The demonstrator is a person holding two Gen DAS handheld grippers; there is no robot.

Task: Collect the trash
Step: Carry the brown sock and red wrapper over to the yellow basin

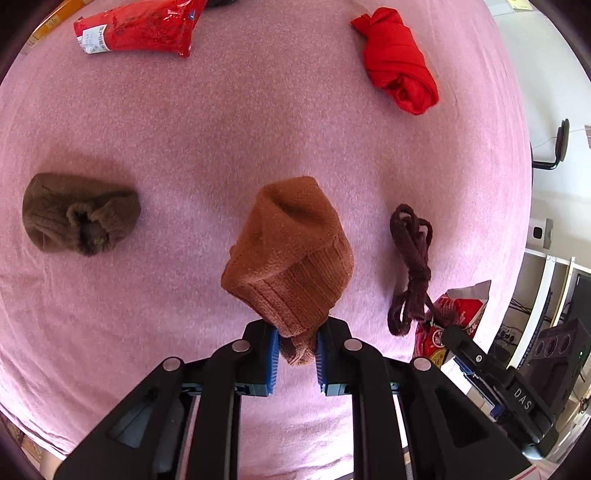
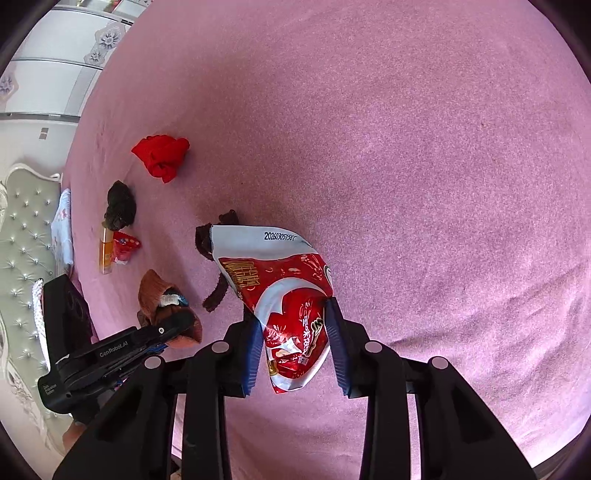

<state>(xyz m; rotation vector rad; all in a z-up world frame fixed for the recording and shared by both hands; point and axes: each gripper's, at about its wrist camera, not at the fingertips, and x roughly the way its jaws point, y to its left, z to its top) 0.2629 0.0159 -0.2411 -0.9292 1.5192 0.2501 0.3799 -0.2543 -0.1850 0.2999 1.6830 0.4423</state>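
Note:
My left gripper [image 1: 297,350] is shut on the lower end of an orange-brown knitted sock [image 1: 291,254], its blue pads pressing the fabric from both sides. From the right wrist view the same sock [image 2: 155,288] hangs in the left gripper [image 2: 173,325] at the lower left. A red-and-white snack bag [image 2: 280,280] sits crumpled between the blue pads of my right gripper [image 2: 293,325], which is shut on it. In the left wrist view the bag [image 1: 465,306] and the right gripper [image 1: 454,336] are at the right edge of the bed.
All lies on a pink bed cover [image 1: 184,129]. A red wrapper [image 1: 136,29] and a rolled red cloth [image 1: 399,59] lie far off, a brown sock ball [image 1: 77,214] at left, a dark knotted cord [image 1: 410,266] at right. A tufted headboard [image 2: 26,229] borders the bed.

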